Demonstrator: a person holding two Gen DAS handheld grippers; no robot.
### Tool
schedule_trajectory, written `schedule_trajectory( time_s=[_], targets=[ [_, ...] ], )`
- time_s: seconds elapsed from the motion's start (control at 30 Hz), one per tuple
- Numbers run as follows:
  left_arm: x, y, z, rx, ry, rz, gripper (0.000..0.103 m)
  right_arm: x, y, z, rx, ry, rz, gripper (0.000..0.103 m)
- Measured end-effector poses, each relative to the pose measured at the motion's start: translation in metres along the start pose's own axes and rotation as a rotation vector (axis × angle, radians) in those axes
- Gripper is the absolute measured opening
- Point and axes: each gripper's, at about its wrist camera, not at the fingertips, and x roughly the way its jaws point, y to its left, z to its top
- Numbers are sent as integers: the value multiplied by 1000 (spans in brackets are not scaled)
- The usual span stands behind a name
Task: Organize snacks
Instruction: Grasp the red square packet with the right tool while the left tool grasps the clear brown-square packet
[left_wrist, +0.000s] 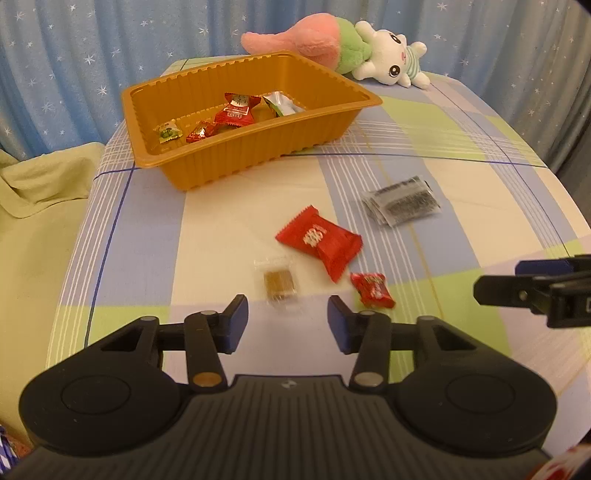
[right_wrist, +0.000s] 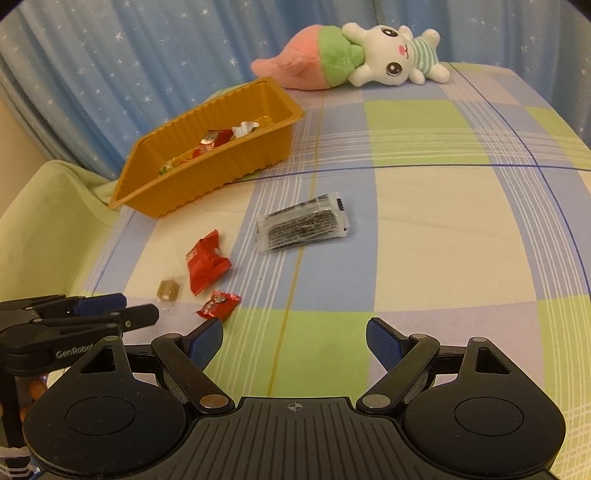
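**Room: bed against a curtained wall, warm indoor light**

Work surface is a bed (right_wrist: 424, 206) with a plaid sheet: cream, pale green, light blue and lilac blocks, thin dark blue and white lines. Blue curtain (left_wrist: 92, 48) with small white stars hangs in folds behind it, full width of both views. Light green blanket (left_wrist: 33, 206), creased, lies beside the bed on the left. Plush rabbit toy (right_wrist: 388, 55) lies at the far edge. Yellowish lighting, soft shadows.

Orange tray (left_wrist: 207, 166) already holds several wrapped snacks; outside it lie two red packets (left_wrist: 319, 240) (left_wrist: 372, 290), a clear brown-candy sachet (left_wrist: 279, 282) (flat), a dark seaweed pack (left_wrist: 402, 201).
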Motion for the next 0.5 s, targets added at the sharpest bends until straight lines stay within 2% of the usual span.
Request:
schedule_trajectory(
  time_s=[0.23, 0.5],
  targets=[
    [22, 6, 12, 4, 12, 9, 41, 10, -5, 4, 21, 16, -14, 84],
    [40, 8, 16, 12, 49, 8, 31, 16, -11, 9, 40, 22, -33, 84]
  ],
)
